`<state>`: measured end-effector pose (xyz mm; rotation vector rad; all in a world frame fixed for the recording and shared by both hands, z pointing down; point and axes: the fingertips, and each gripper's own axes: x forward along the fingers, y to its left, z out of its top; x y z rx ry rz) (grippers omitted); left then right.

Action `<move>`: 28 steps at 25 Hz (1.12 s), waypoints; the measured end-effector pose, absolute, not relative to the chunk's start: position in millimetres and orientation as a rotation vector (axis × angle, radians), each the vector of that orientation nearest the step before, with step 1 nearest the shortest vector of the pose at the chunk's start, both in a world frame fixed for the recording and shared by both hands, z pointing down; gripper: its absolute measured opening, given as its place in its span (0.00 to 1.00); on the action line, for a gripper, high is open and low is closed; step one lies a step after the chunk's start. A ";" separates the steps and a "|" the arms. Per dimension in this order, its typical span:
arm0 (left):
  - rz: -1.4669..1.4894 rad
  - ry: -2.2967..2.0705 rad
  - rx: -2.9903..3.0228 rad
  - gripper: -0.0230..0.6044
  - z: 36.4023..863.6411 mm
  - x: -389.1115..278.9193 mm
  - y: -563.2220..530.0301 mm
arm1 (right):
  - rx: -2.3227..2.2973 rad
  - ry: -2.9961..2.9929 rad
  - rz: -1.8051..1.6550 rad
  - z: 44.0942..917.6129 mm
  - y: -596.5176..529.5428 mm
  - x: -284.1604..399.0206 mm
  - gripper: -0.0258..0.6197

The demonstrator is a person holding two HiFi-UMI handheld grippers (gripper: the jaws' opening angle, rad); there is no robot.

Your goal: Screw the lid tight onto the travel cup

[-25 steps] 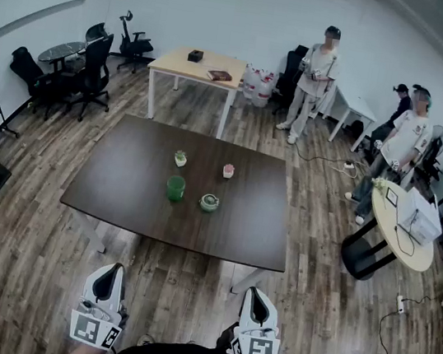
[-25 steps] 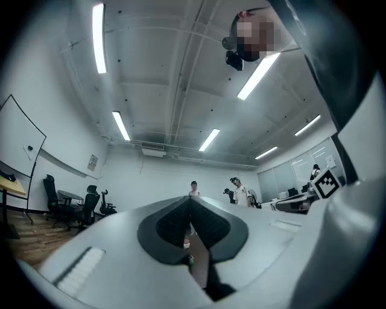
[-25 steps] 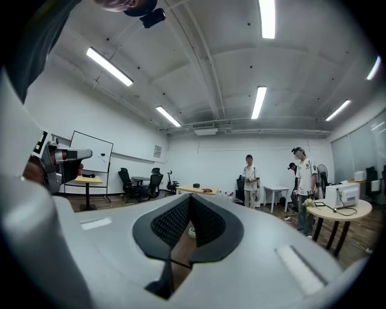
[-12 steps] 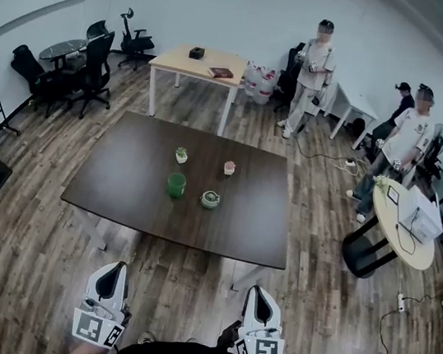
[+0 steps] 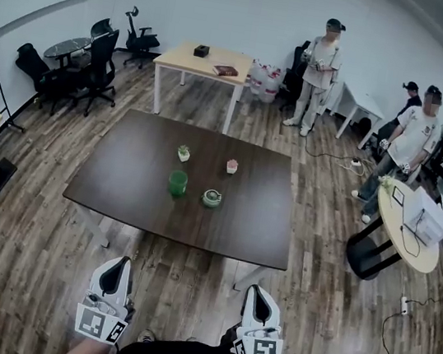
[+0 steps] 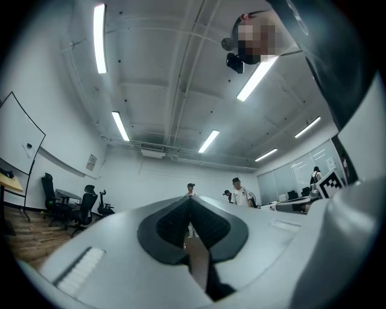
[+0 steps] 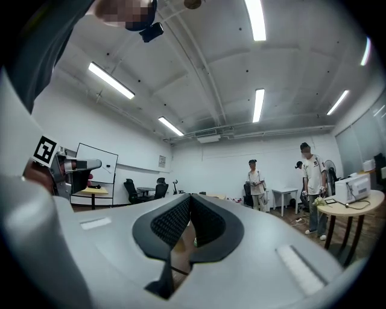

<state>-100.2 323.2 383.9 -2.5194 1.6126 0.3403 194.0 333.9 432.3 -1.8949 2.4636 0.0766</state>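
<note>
Head view: left tool [image 5: 118, 262] and right tool [image 5: 259, 290] clenched, empty — cup [image 5: 177, 183] well apart.

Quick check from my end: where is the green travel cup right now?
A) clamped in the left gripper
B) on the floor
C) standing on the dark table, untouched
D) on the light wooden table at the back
C: the green translucent travel cup stands on the dark brown table beside the round greenish lid, while the left gripper and the right gripper are shut, empty and short of the table.
</note>
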 end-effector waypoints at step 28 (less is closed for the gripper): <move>0.347 1.582 -2.507 0.04 387.5 -104.0 81.6 | -1.890 2.439 0.112 433.7 104.4 183.1 0.05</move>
